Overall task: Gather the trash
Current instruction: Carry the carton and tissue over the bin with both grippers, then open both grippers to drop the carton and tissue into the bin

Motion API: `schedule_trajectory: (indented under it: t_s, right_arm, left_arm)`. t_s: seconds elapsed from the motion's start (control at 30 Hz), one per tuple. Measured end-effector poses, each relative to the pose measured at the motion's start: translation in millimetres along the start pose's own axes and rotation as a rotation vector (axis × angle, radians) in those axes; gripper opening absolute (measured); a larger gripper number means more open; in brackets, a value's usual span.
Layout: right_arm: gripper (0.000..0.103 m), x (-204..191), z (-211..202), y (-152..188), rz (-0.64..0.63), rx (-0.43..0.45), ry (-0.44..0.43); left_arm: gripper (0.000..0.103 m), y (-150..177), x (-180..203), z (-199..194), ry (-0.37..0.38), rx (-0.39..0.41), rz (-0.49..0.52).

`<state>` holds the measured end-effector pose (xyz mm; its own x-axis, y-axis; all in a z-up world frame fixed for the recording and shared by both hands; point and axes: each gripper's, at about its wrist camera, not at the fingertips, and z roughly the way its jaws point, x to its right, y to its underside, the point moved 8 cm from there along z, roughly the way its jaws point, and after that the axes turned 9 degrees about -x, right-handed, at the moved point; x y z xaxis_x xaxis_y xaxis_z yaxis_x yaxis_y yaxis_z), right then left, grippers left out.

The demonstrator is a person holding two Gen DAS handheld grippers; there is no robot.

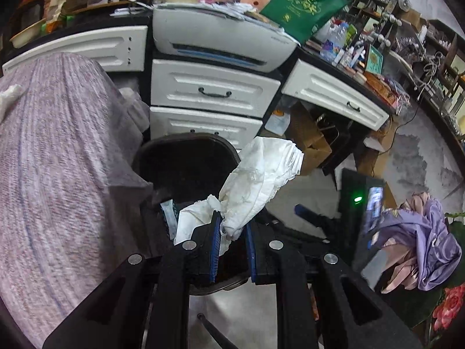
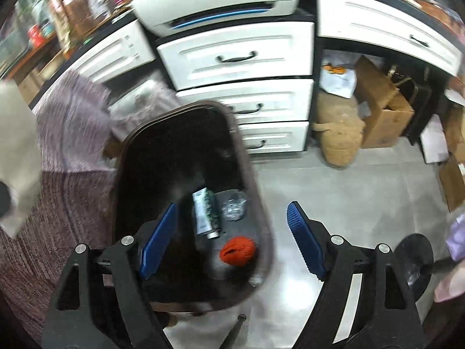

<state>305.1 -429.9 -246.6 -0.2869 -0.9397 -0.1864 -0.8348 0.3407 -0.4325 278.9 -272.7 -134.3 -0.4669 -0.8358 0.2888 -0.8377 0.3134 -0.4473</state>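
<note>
White drawers (image 1: 215,87) behind — left claw (image 1: 232,232) pinches tissue (image 1: 255,180) over bin (image 1: 186,157).

1 bin (image 2: 263,215), 1 tissue wad (image 1: 255,186), 1 tube (image 2: 206,212), 1 orange ball (image 2: 237,250).

Crumpled white tissue (image 1: 255,180) hangs mid-frame over the dark open bin (image 2: 139,133), which holds a tube (image 2: 207,212), clear wrapper (image 2: 234,208) and orange ball (image 2: 238,250).

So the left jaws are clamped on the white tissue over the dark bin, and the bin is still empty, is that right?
Not quite. The left gripper does clamp the tissue over the bin, but the bin is not empty: the right wrist view shows a tube, clear plastic and an orange ball inside.
</note>
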Motion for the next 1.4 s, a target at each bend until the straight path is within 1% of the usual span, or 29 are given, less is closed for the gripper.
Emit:
schedule_trajectory:
  t_s: [0.17, 0.3, 0.5, 0.77, 0.8, 0.83, 0.87, 0.9, 0.93, 1.03, 1.13, 1.17, 1.2, 1.3, 1.4]
  right_arm:
    - [0.078, 27, -7, 2, 0.073, 0.018, 0.015]
    - [0.078, 44, -10, 6, 0.097, 0.022, 0.029]
    - [0.078, 57, -10, 8, 0.114, 0.017, 0.041]
    - [0.078, 58, -7, 9, 0.119, 0.010, 0.028]
    - [0.078, 56, -7, 10, 0.118, 0.010, 0.025]
    - [0.078, 55, -7, 9, 0.117, 0.009, 0.023]
    - [0.078, 54, -7, 9, 0.116, 0.009, 0.021]
    - [0.078, 53, -8, 9, 0.116, 0.009, 0.019]
    - [0.078, 52, -8, 9, 0.116, 0.009, 0.017]
    - [0.078, 53, -10, 9, 0.114, 0.014, 0.024]
    - [0.079, 59, -12, 7, 0.132, 0.019, 0.035]
    - [0.083, 62, -13, 7, 0.139, 0.022, 0.041]
    - [0.086, 64, -13, 6, 0.146, 0.026, 0.047]
    - [0.086, 68, -16, 6, 0.161, 0.031, 0.053]
    - [0.086, 63, -20, 5, 0.159, 0.038, 0.041]
  left_arm:
    - [0.016, 4, 4, 29, -0.027, -0.061, 0.022]
    - [0.016, 7, 3, 55, -0.069, -0.109, 0.045]
    - [0.016, 13, -5, 81, -0.098, -0.160, 0.024]
    - [0.016, 18, -20, 104, -0.143, -0.205, -0.002]
    - [0.021, 19, -21, 106, -0.143, -0.212, -0.007]
    - [0.035, 20, -22, 108, -0.142, -0.217, -0.011]
    - [0.046, 20, -23, 109, -0.145, -0.216, -0.015]
    - [0.066, 20, -25, 109, -0.154, -0.208, -0.016]
    - [0.075, 19, -25, 107, -0.163, -0.192, -0.016]
    - [0.083, 19, -22, 101, -0.174, -0.177, -0.001]
    - [0.085, 20, -12, 89, -0.165, -0.158, 0.030]
    - [0.086, 20, -6, 82, -0.157, -0.141, 0.043]
    - [0.090, 19, -2, 76, -0.150, -0.123, 0.051]
    - [0.093, 17, 16, 51, -0.099, -0.069, 0.075]
    - [0.095, 14, 34, 24, -0.064, -0.014, 0.111]
